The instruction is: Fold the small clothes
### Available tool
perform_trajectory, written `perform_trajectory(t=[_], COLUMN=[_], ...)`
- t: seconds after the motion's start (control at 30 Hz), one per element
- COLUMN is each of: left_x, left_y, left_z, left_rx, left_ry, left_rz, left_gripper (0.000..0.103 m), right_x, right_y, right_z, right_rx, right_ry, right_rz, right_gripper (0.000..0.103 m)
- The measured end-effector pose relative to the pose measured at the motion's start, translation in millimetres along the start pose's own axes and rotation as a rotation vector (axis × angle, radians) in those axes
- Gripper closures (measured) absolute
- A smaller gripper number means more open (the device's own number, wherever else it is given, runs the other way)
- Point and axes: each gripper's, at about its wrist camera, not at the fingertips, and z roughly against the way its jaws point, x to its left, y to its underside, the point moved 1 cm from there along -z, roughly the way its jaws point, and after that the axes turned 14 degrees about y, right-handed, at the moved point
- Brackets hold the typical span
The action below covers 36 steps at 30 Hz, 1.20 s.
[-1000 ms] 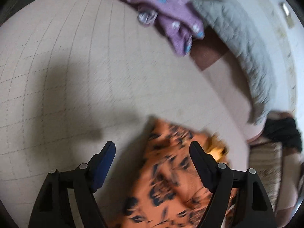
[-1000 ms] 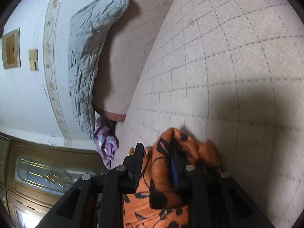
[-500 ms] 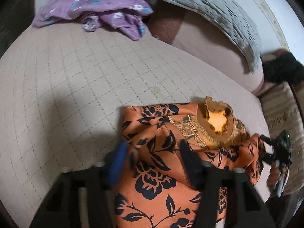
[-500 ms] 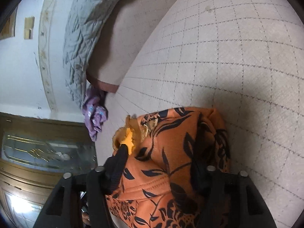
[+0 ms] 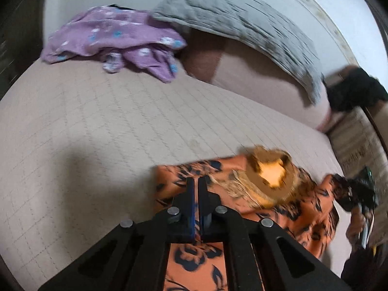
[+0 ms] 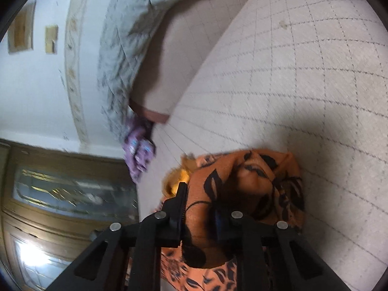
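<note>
Both claws clamped on the one orange floral garment [image 5: 298, 208], nothing folded yet. Left claw [image 5: 196, 181] pinched right down, jaws all but meeting on a thin edge of cloth at the garment's near-left corner, having just closed. Right claw [image 6: 200, 194] just closed too, but standing wider, biting a thick bunched wad of the same fabric at the opposite side. Between the two grips: crumpled, sagging, gold-embroidered neckline [image 5: 269, 177] facing up, no crease line, no flat panel. Outward from there, lying on the pale quilted bed [image 5: 97, 126], plenty of bare surface for laying out. Further off, a purple flowered garment [image 5: 114, 41] heaped at the far edge beside the grey quilted pillow [image 5: 242, 24], untouched, surely next in line. Judged barely begun: pick-up done, then still spreading flat, folding, and the whole second piece to come
</note>
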Motion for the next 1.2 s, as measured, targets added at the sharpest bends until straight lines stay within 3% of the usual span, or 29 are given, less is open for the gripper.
perform_trajectory(t=[0.13, 0.2, 0.27, 0.3, 0.33, 0.37, 0.4, 0.43, 0.5, 0.57, 0.6, 0.63, 0.77, 0.83, 0.93, 1.2], left_x=[10.0, 10.4, 13.4, 13.4, 12.1, 10.2, 7.8, 5.6, 0.1, -4.7, -5.5, -7.3, -12.2, -7.5, -6.6, -32.4], left_y=[-3.3, -4.0, -3.1, -1.2, 0.7, 2.8, 4.8, 6.4, 8.2, 10.3, 10.7, 12.5, 15.9, 16.4, 16.2, 25.8], left_z=[0.9, -1.5, -11.0, -14.0, -16.7, -17.7, -18.8, -18.4, -15.7, -14.0, -14.4, -16.0, -28.0, -32.4, -30.4, -31.7], left_rx=[0.003, 0.038, 0.112, 0.133, 0.146, 0.153, 0.162, 0.166, 0.153, 0.145, 0.152, 0.162, 0.228, 0.247, 0.241, 0.235], left_ry=[0.031, 0.069, 0.102, 0.102, 0.093, 0.083, 0.078, 0.090, 0.104, 0.092, 0.104, 0.115, 0.046, 0.018, 0.021, 0.036], left_rz=[0.025, 0.036, 0.079, 0.084, 0.075, 0.060, 0.044, 0.034, 0.003, -0.029, -0.032, -0.041, -0.110, -0.099, -0.109, -0.266], left_gripper=[0.101, 0.100, 0.078, 0.053, 0.038, 0.038, 0.038, 0.038, 0.040, 0.067, 0.088, 0.093, 0.093, 0.092, 0.092, 0.100], right_x=[-6.9, -6.6, -1.8, -1.1, -0.9, -1.0, -0.6, -1.0, 0.7, 7.7, 12.0, 13.8, 16.5, 14.3, 13.6, 7.2], right_y=[-5.1, -7.2, -6.8, -6.4, -6.3, -6.2, -5.8, -5.0, -2.7, -0.5, 1.5, 3.3, 10.9, 12.9, 14.2, 13.8], right_z=[-3.4, -10.8, -17.1, -18.2, -19.2, -18.8, -17.9, -16.9, -14.0, -15.2, -14.4, -13.5, -17.5, -15.5, -10.7, -16.4], right_rx=[-0.036, -0.004, 0.035, 0.044, 0.055, 0.057, 0.059, 0.061, 0.064, 0.064, 0.069, 0.080, 0.133, 0.143, 0.139, 0.132], right_ry=[-0.068, -0.017, 0.040, 0.044, 0.055, 0.067, 0.067, 0.063, 0.056, 0.061, 0.070, 0.090, 0.174, 0.196, 0.209, 0.236], right_rz=[-0.048, -0.046, -0.007, -0.006, -0.011, -0.013, -0.009, -0.007, -0.008, 0.019, 0.045, 0.060, 0.102, 0.108, 0.127, 0.119], right_gripper=[0.084, 0.084, 0.081, 0.081, 0.078, 0.074, 0.067, 0.047, 0.031, 0.031, 0.033, 0.035, 0.047, 0.054, 0.065, 0.075])
